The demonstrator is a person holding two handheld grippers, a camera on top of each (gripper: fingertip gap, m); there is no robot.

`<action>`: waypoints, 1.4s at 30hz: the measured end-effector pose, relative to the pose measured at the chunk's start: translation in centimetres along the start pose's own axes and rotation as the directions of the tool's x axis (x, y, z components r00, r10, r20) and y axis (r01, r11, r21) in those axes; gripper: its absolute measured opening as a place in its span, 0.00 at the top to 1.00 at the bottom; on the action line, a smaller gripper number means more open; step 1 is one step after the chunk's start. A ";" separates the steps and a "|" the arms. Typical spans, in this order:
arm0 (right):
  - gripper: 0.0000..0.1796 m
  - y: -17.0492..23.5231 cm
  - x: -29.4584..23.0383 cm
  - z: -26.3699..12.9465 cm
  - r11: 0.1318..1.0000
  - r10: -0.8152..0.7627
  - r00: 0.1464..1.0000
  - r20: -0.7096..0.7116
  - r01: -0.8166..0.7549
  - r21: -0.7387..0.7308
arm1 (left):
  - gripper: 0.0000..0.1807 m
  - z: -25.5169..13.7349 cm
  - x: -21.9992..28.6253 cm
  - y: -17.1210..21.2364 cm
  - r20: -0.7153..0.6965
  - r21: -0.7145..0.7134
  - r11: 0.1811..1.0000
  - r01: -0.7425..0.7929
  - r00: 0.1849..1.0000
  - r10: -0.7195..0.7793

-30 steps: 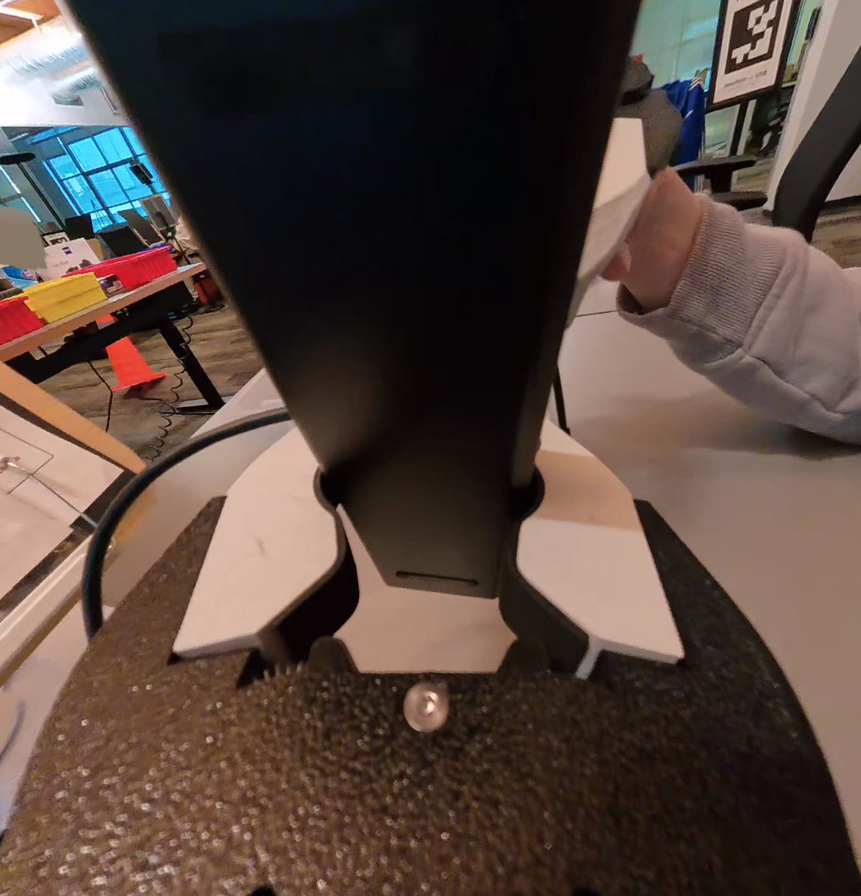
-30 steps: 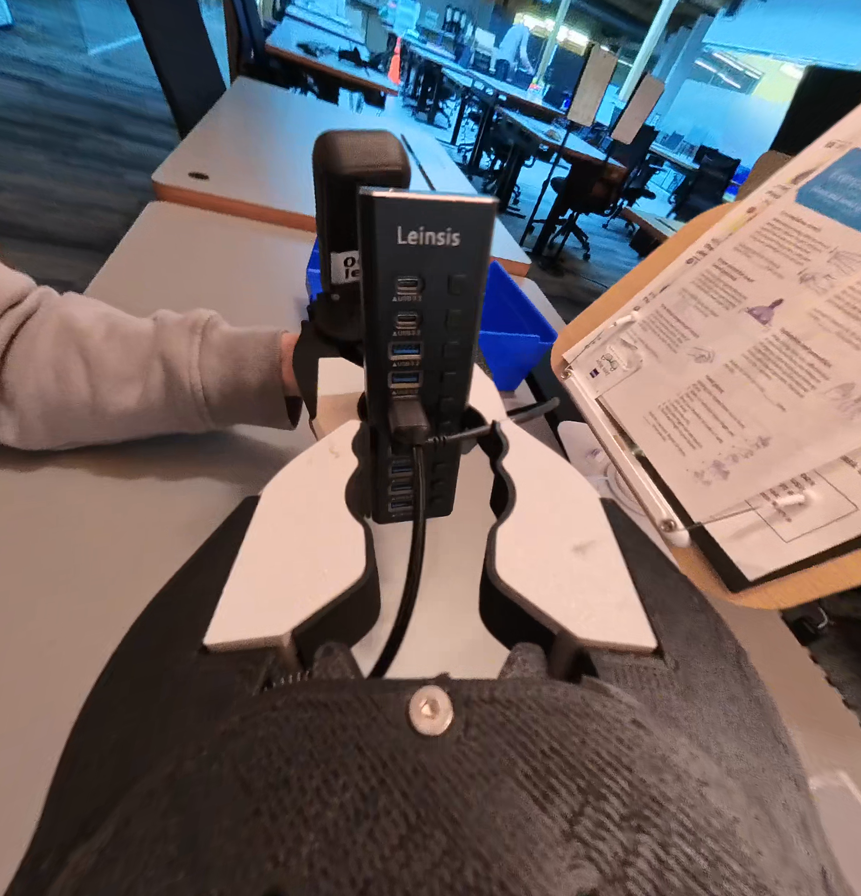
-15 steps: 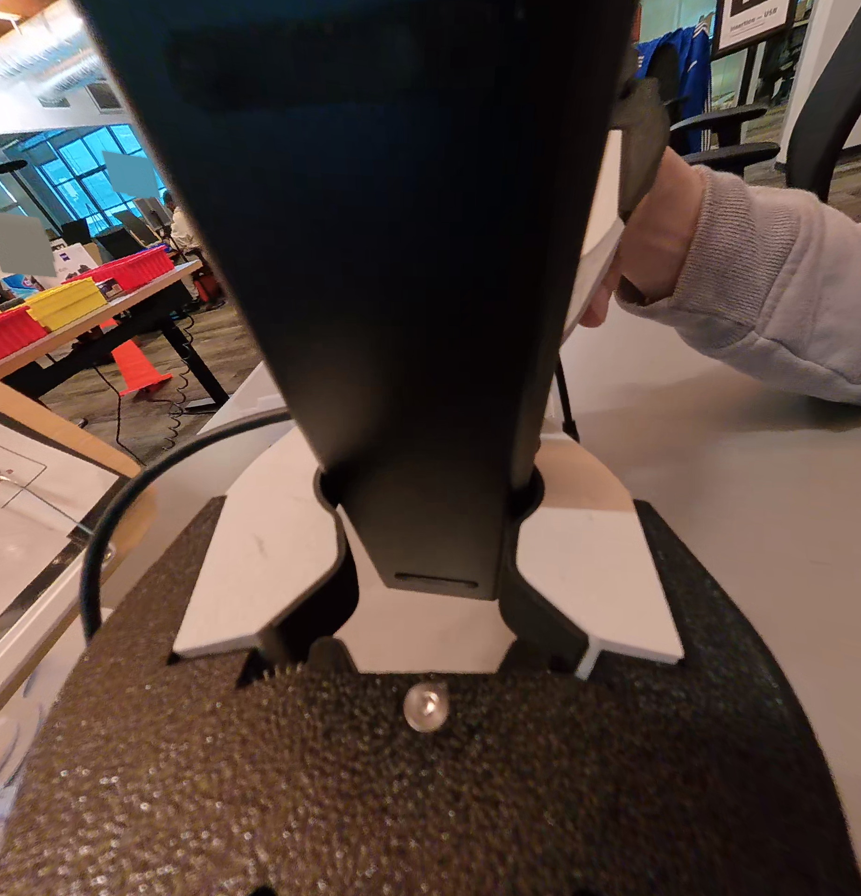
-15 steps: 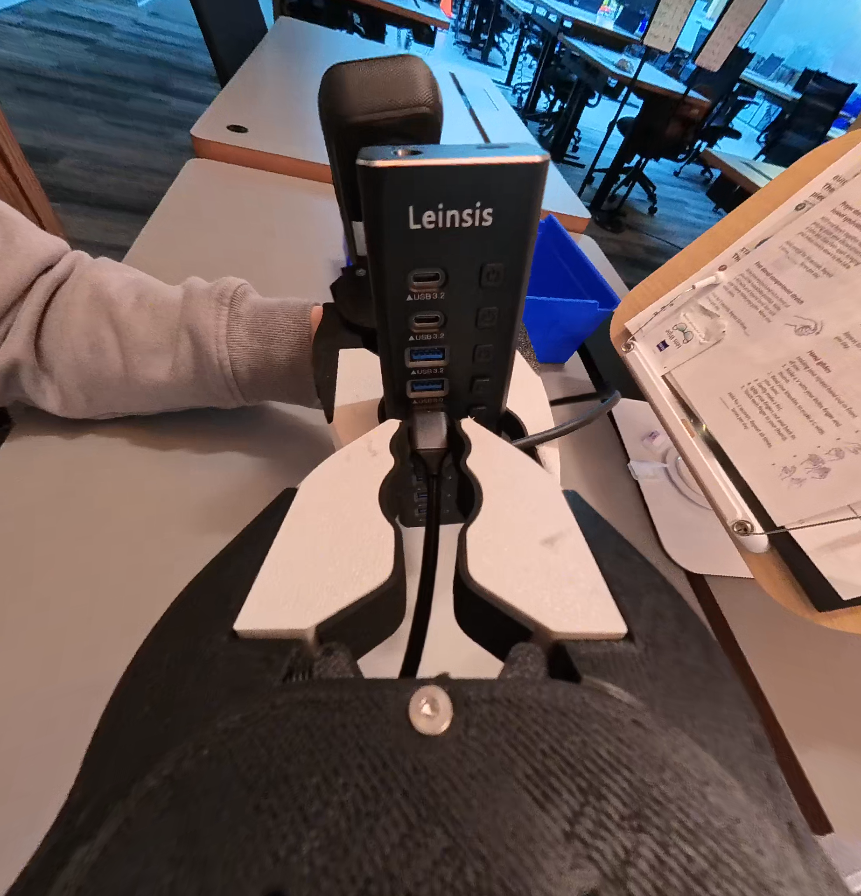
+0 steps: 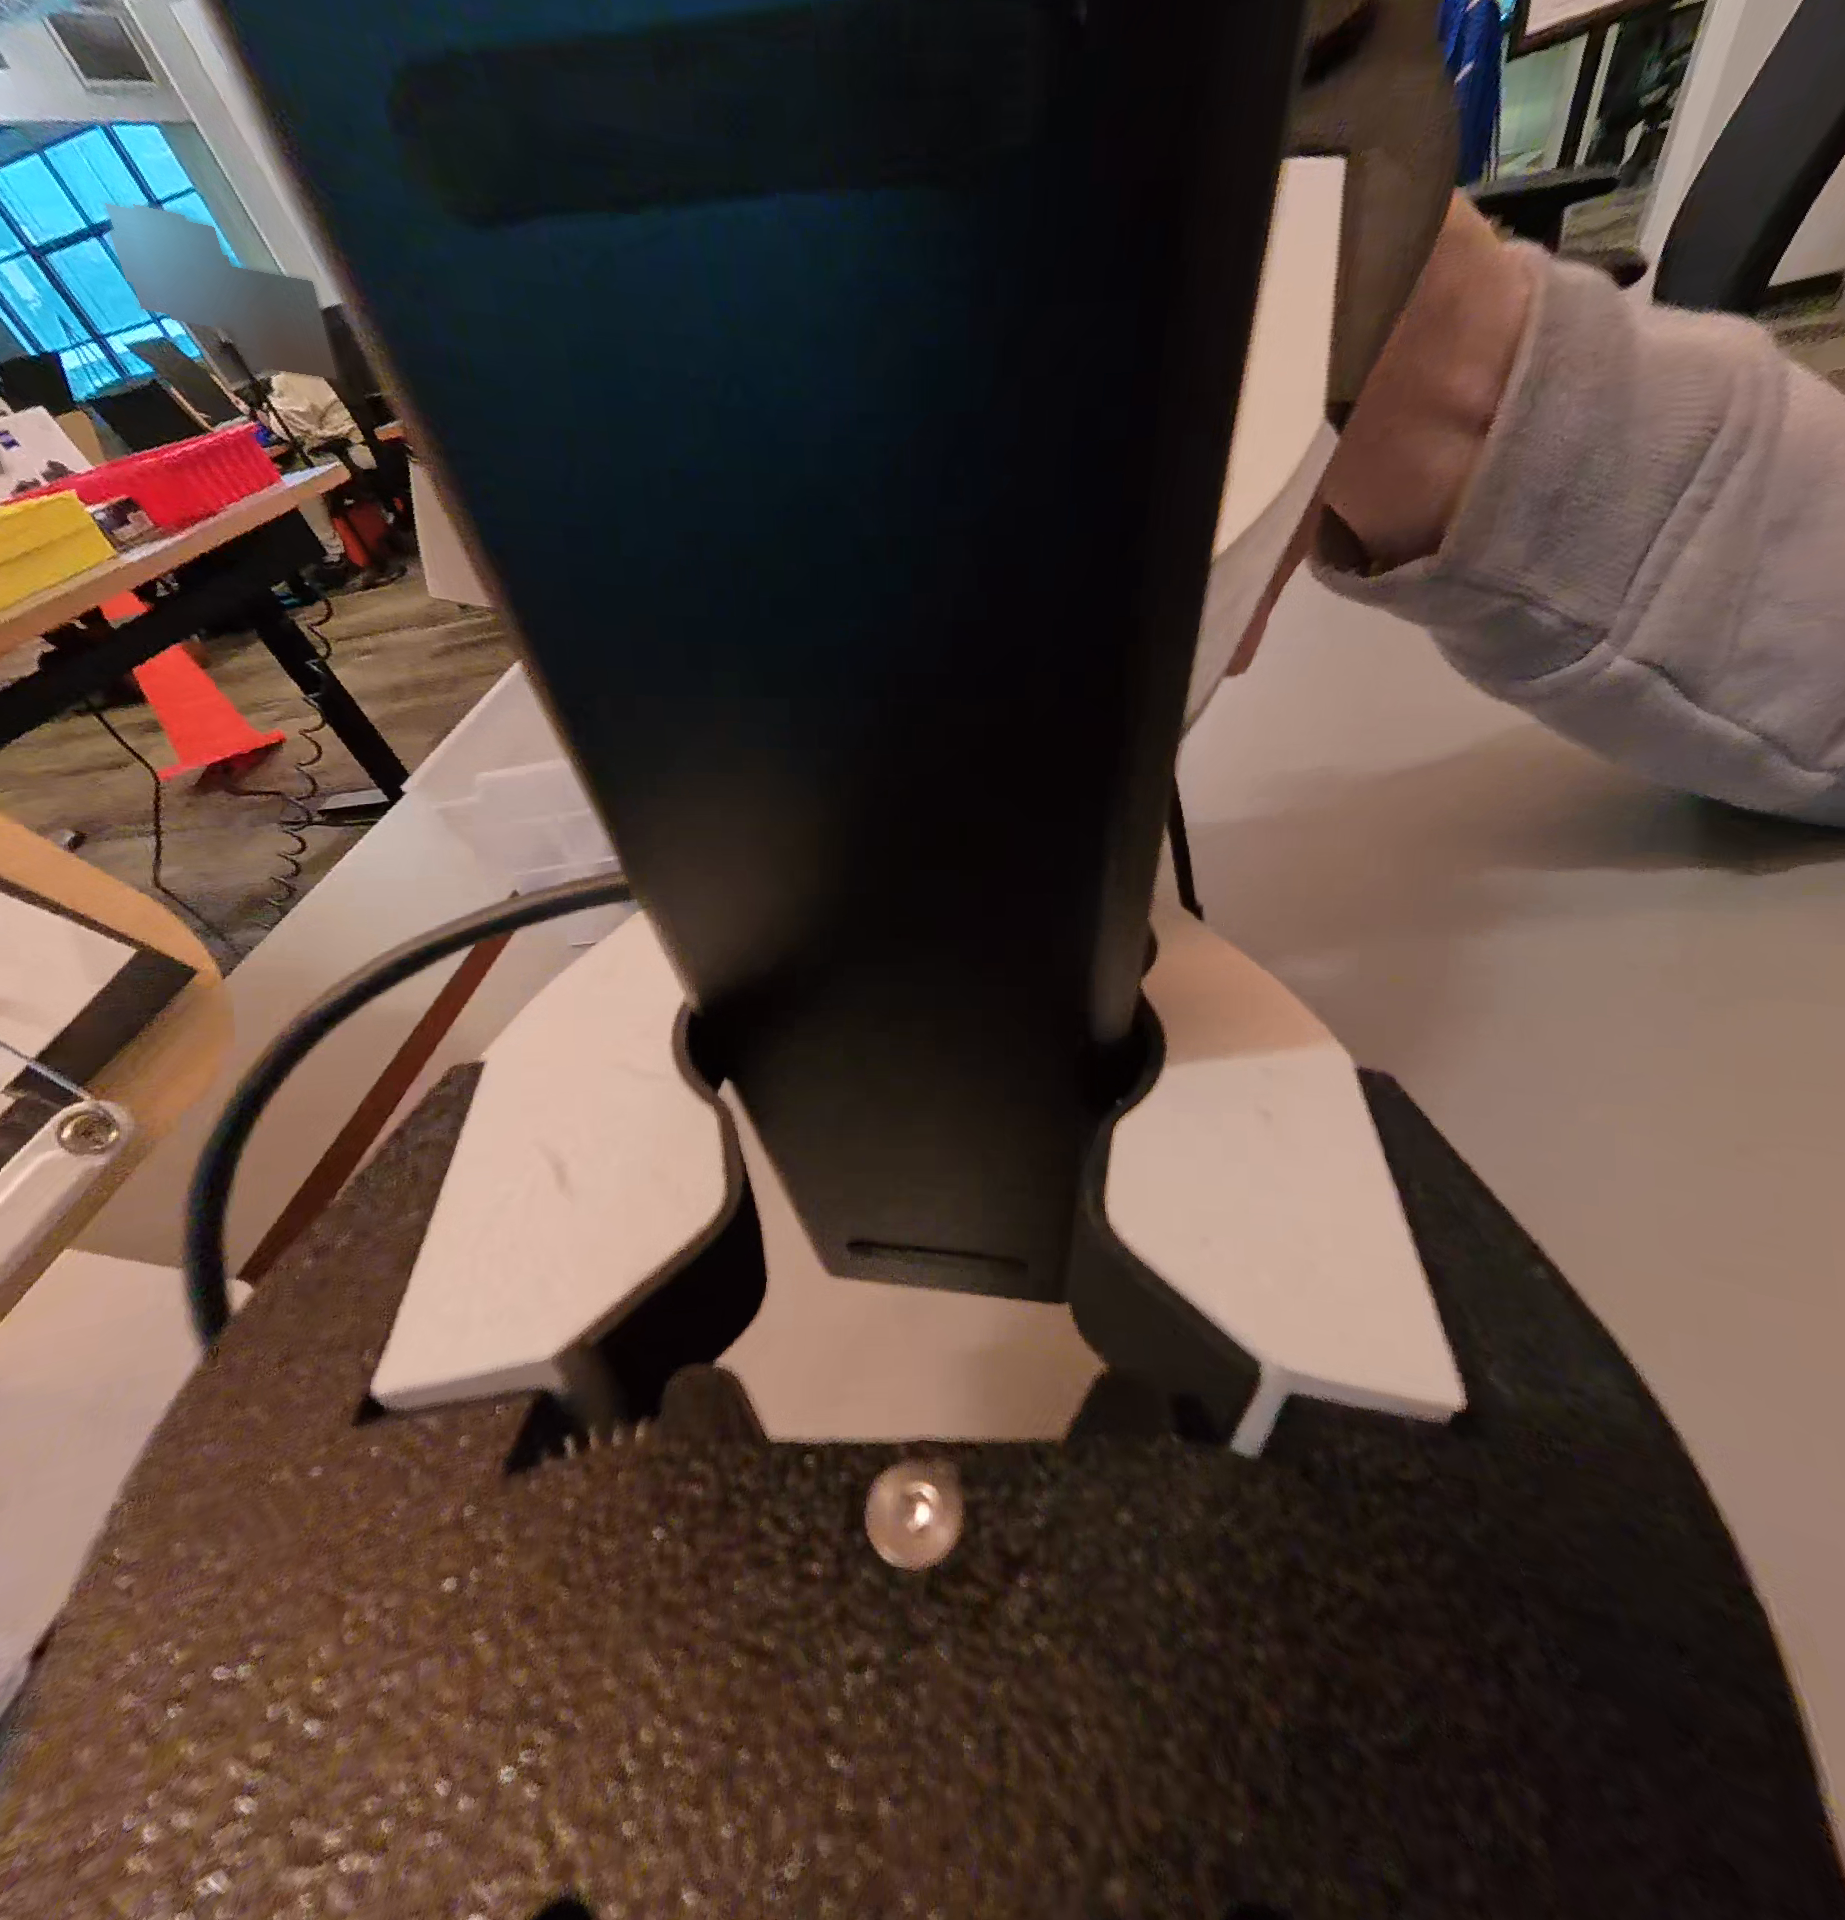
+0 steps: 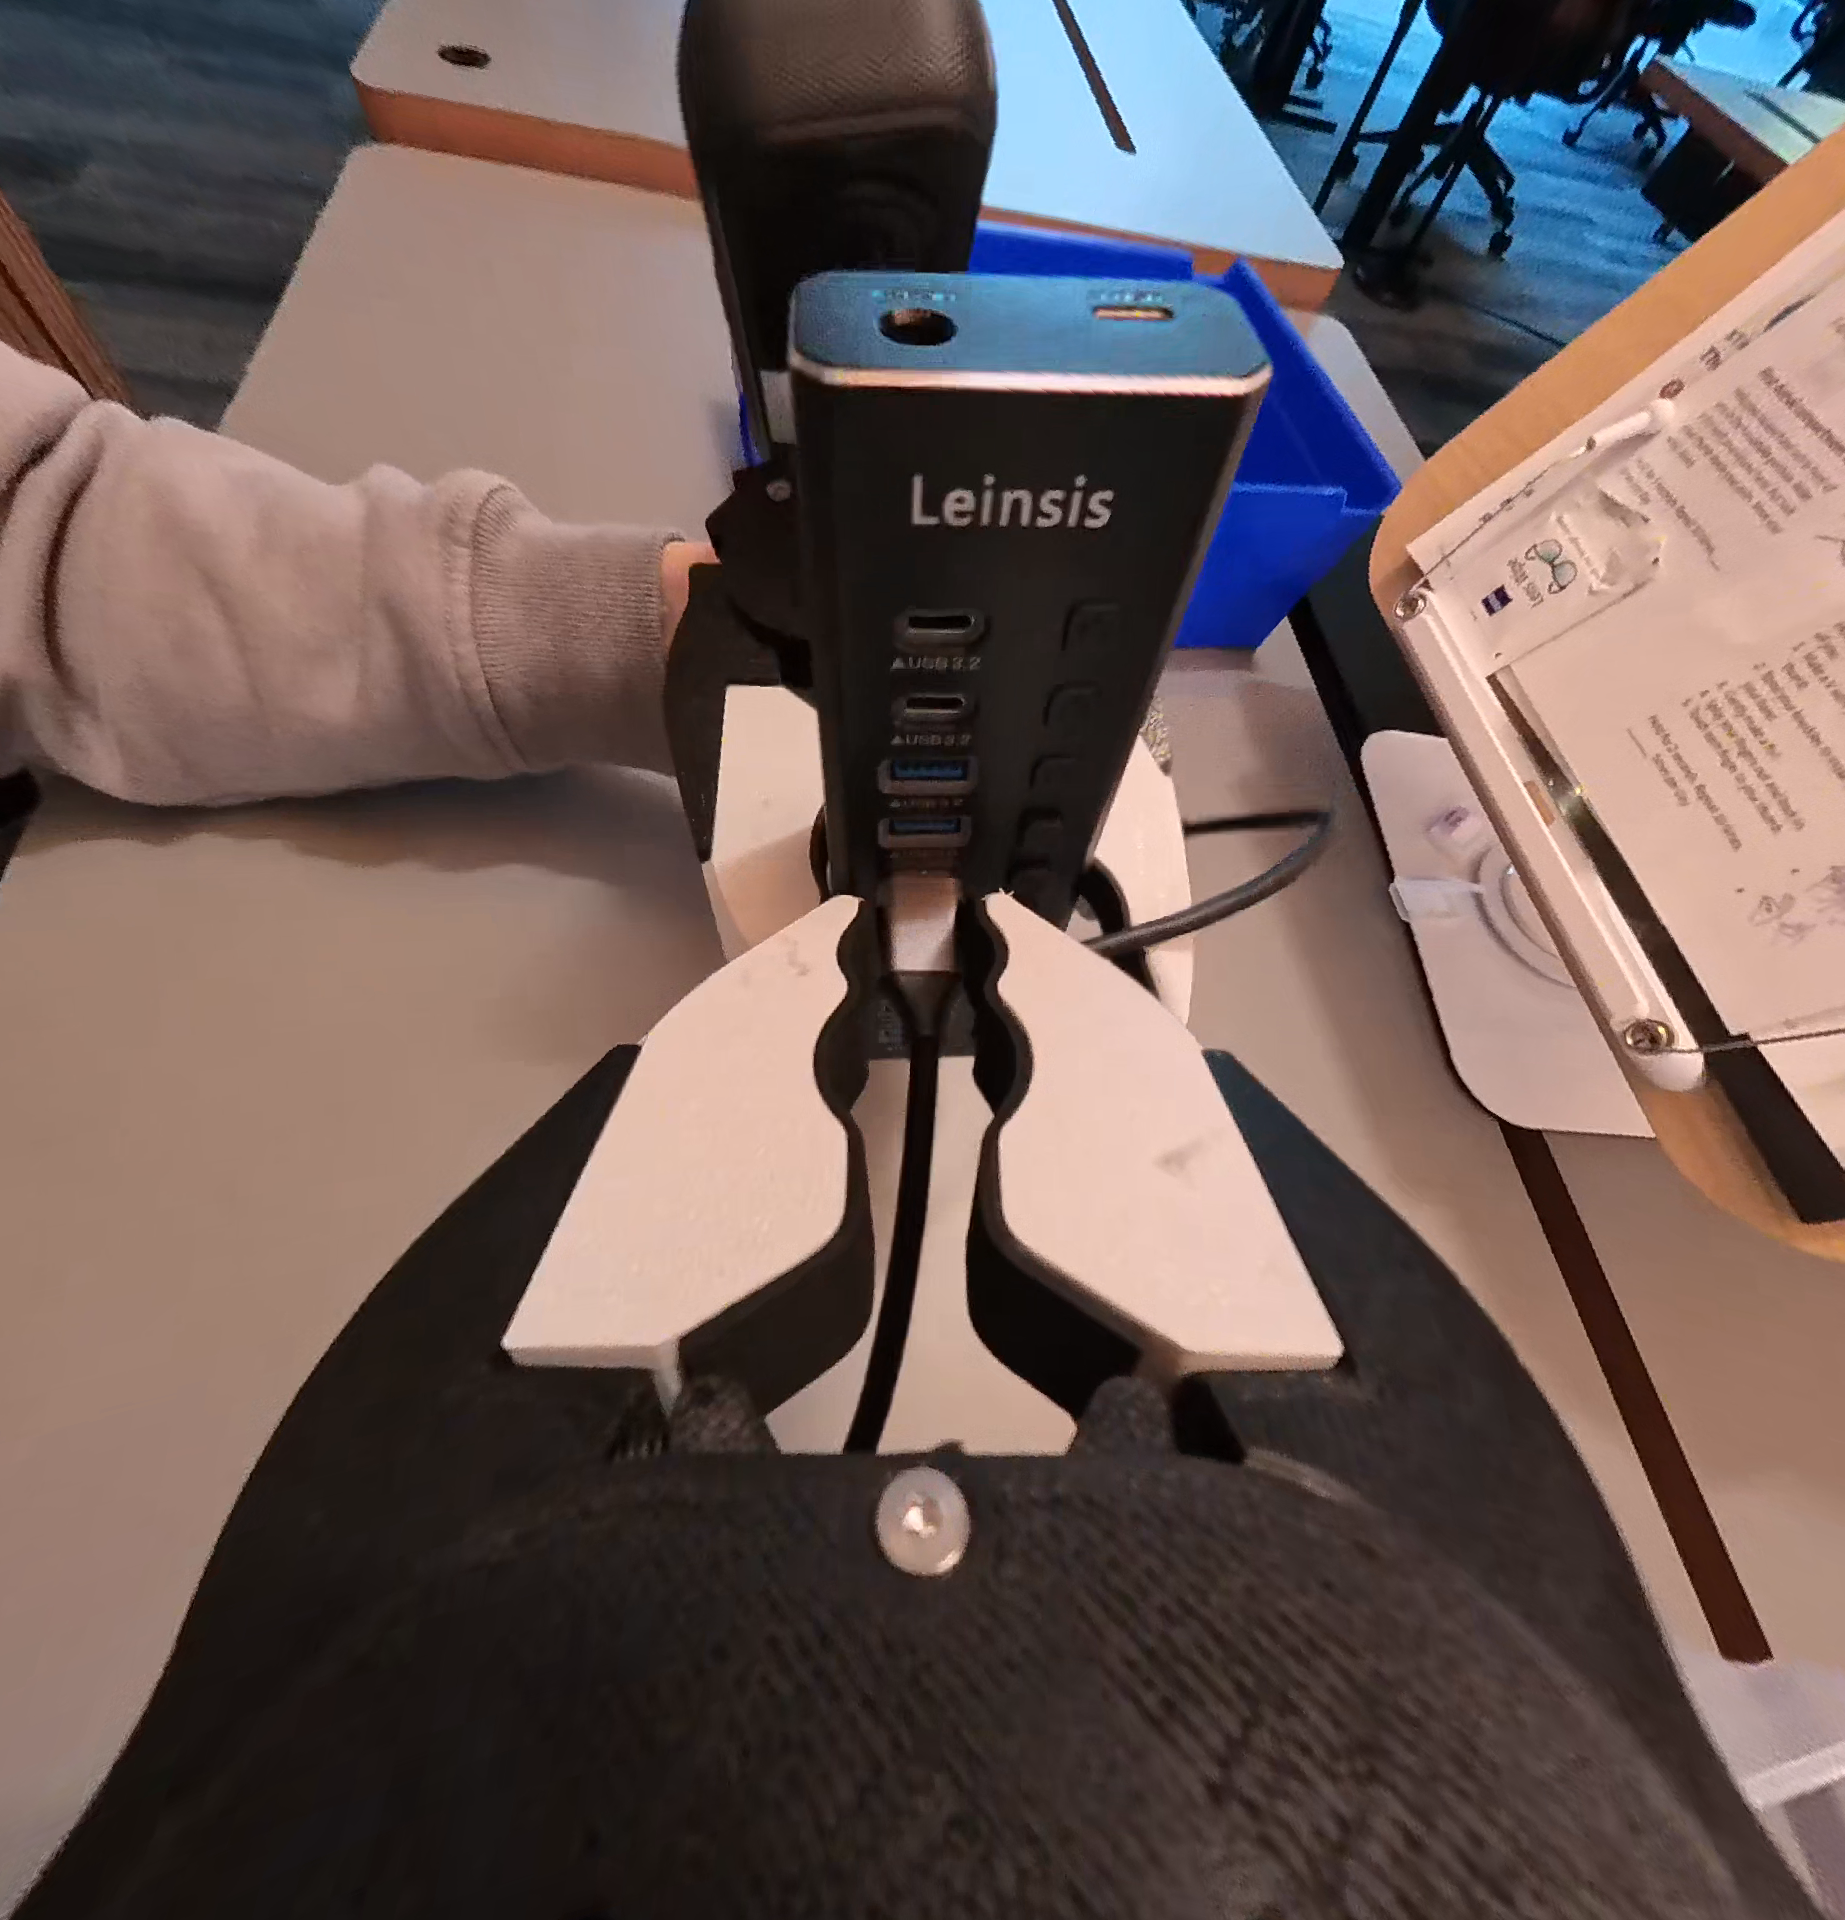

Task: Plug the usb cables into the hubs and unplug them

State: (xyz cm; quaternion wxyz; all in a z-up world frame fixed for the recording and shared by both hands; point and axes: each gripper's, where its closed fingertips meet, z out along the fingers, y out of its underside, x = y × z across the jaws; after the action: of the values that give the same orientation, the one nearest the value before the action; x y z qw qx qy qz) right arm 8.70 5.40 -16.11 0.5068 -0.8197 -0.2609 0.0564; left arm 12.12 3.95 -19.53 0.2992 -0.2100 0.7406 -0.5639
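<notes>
A black USB hub [image 6: 1011, 582] stands upright, held at its lower end by my left gripper [image 5: 918, 1049], which is shut on it; the left wrist view shows the hub's plain back [image 5: 845, 468]. My right gripper [image 6: 920, 935] is shut on the USB plug [image 6: 920, 940] of a black cable [image 6: 897, 1226]. The plug's metal end shows between plug body and hub, at a port below the two blue ports. The cable runs back between my right fingers. The left gripper's body [image 6: 752, 623] and the hand holding it show behind the hub.
A blue bin [image 6: 1271, 488] sits behind the hub. A wooden clipboard with printed sheets [image 6: 1676, 727] stands at the right, over a white adhesive cable mount [image 6: 1469, 904]. The hub's own cable [image 5: 305, 1049] loops left. A grey-sleeved arm [image 5: 1645, 561] rests on the grey table [image 6: 326, 1039].
My right gripper closed from open onto the USB plug and moved closer to the hub. The plug's metal end now shows, drawn partly out of the port. The left gripper kept its hold.
</notes>
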 end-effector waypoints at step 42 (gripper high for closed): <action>0.90 -1.1 0.8 -1.3 0.985 -0.058 0.997 -0.050 0.065 0.162 | 0.65 -2.1 -1.0 -3.4 0.107 0.033 0.997 -0.067 0.992 0.063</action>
State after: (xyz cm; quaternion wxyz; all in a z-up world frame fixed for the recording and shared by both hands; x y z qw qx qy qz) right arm 9.46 5.11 -14.42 0.5795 -0.7681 -0.2689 0.0433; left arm 11.35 5.15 -15.69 0.3601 -0.2102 0.7196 -0.5553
